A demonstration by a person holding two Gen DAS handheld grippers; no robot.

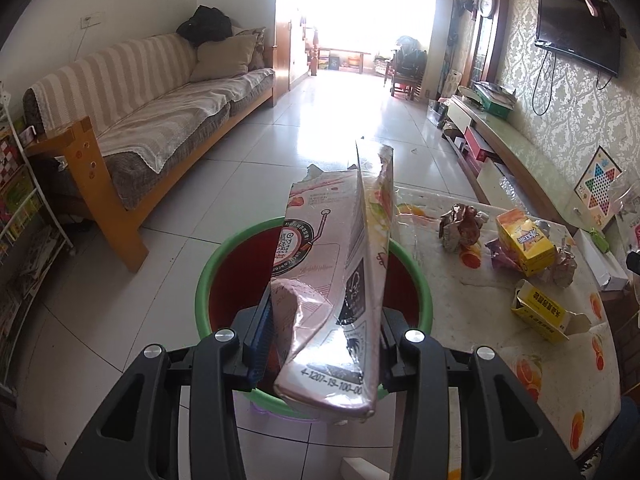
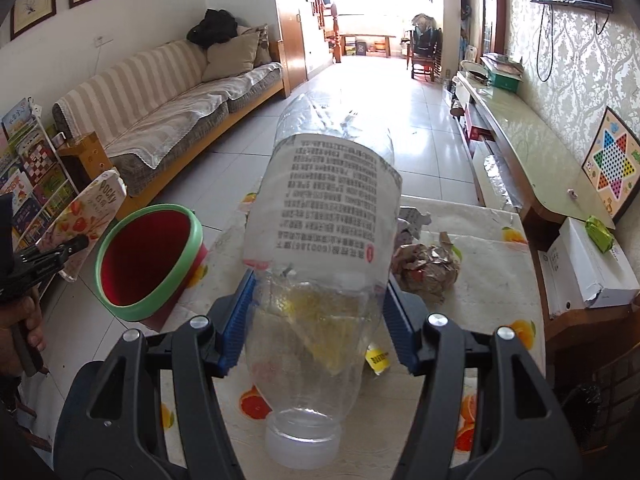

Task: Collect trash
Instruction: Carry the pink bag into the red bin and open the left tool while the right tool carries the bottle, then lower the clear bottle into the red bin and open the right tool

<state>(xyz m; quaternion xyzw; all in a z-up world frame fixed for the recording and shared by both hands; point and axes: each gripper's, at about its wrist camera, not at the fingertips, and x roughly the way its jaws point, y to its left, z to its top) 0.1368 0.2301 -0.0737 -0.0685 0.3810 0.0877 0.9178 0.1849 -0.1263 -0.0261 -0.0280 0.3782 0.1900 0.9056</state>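
The flattened Pocky box [image 1: 320, 280] sits clamped between the pads of your left hand-held gripper [image 1: 320, 344], long axis pointing away from you. In the left wrist view it hangs over the mouth of the waste bin [image 1: 208, 280], a red bucket with a green rim standing on the floor just beside the desk [image 1: 560, 380]. Your right hand-held gripper [image 2: 316, 320] is closed on a clear plastic bottle [image 2: 320, 208], cap end toward you, held above the desk's fruit-print cover and well apart from the bin.

Step in hand, as judged from these views: drop the box.

1. Centre the box over the red interior, not the rim. The far torn end reaches past the back rim in the view; tip that end downward so the box enters lengthwise.
2. Open the left jaws fully. The crushed carton may cling to a pad; a partial release could leave it hanging.
3. Keep the right hand-held gripper back until the left one clears the bin mouth. Then bring the bottle over and release it the same way.

Remaining on the desk: a crumpled foil wrapper [image 1: 460, 228], a yellow drink carton [image 1: 526, 240] and an opened yellow box [image 1: 544, 316]. A white box [image 2: 588, 264] lies at the desk's right edge; whether it is trash cannot be told.
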